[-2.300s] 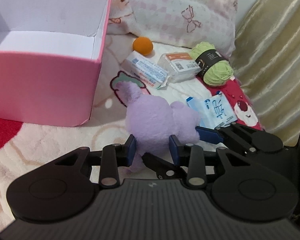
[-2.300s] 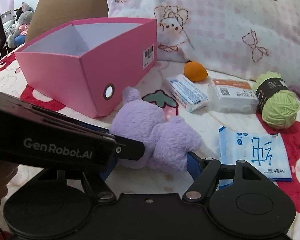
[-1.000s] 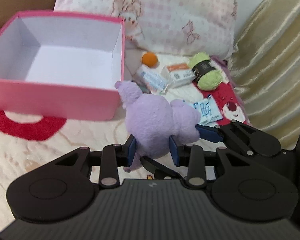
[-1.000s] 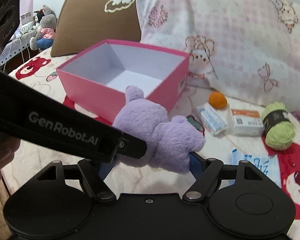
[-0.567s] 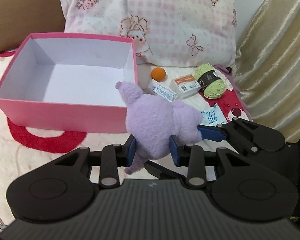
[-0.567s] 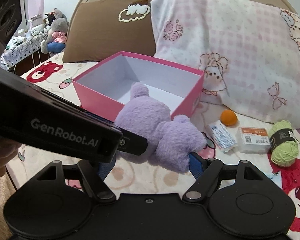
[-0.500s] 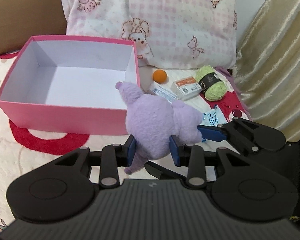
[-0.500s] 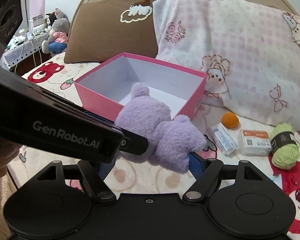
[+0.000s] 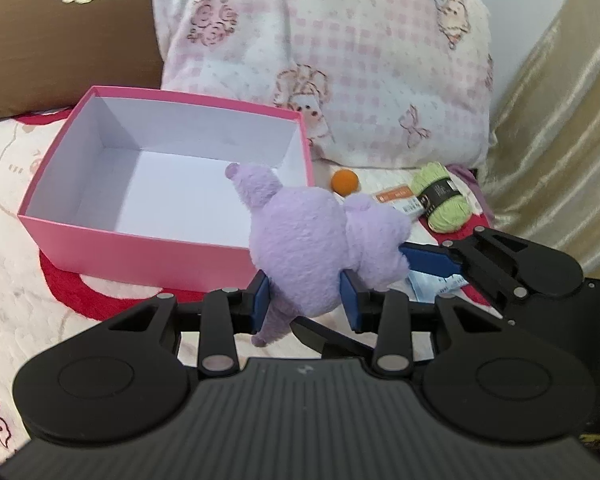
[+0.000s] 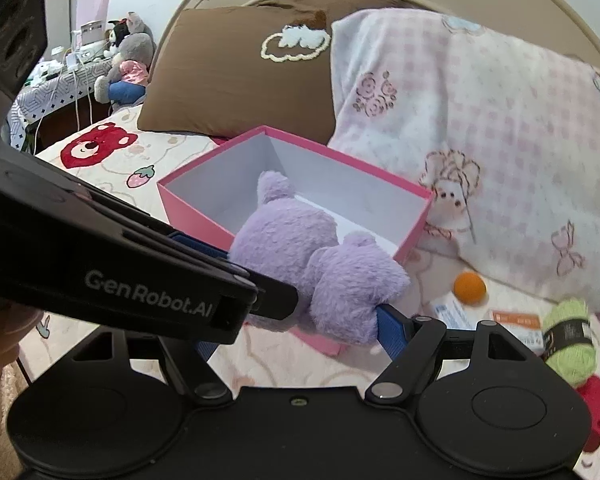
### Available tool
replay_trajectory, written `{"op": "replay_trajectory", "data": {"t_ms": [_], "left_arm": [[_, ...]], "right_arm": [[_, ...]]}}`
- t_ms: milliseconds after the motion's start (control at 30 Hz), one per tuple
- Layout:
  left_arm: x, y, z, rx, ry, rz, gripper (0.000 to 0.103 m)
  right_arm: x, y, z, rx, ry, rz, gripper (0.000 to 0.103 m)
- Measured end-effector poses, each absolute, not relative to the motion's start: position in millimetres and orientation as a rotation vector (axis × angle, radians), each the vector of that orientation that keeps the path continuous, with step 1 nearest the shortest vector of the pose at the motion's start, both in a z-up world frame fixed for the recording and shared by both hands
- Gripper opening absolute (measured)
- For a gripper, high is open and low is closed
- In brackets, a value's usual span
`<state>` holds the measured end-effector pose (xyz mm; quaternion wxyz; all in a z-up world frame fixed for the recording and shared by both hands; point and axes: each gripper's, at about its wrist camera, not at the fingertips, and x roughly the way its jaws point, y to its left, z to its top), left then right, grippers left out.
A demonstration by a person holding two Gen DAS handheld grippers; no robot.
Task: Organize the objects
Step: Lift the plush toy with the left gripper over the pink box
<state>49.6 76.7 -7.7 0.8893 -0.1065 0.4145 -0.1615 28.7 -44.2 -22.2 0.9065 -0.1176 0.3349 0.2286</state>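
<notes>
Bed (image 9: 16, 184) | we see both hand-held grippers, left (image 9: 305, 300) and right (image 10: 300, 322), clamped on purple plush (image 9: 316, 236) above pink box (image 9: 140, 250) | grey plush toy (image 10: 126, 62) shows only in right view

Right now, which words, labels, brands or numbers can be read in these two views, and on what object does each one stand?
"GenRobot.AI": white lettering on the side of the left gripper, seen in the right wrist view.
Black band on the green yarn ball: print too small to read.
Orange-topped packet: label blurred, unreadable.
Blue-and-white sachet: mostly hidden, unreadable.
</notes>
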Motion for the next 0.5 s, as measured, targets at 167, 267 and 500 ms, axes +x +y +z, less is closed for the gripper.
{"op": "replay_trajectory", "data": {"t_ms": [167,267,500], "left_arm": [[59.6,91.5,-10.1,-0.243,0.862,-0.328,0.036],[65.5,96.9,-7.6,-0.236,0.853,-0.318,0.036],[90.9,108.2,-2.1,-0.235,0.865,-0.330,0.036]], "right_arm": [[39.9,-33.7,-18.6,-0.258,0.666,0.487,0.076],[46.0,-27.9,-16.5,-0.281,0.658,0.495,0.073],[65.3,-21.0,-9.8,-0.319,0.651,0.518,0.071]]}}
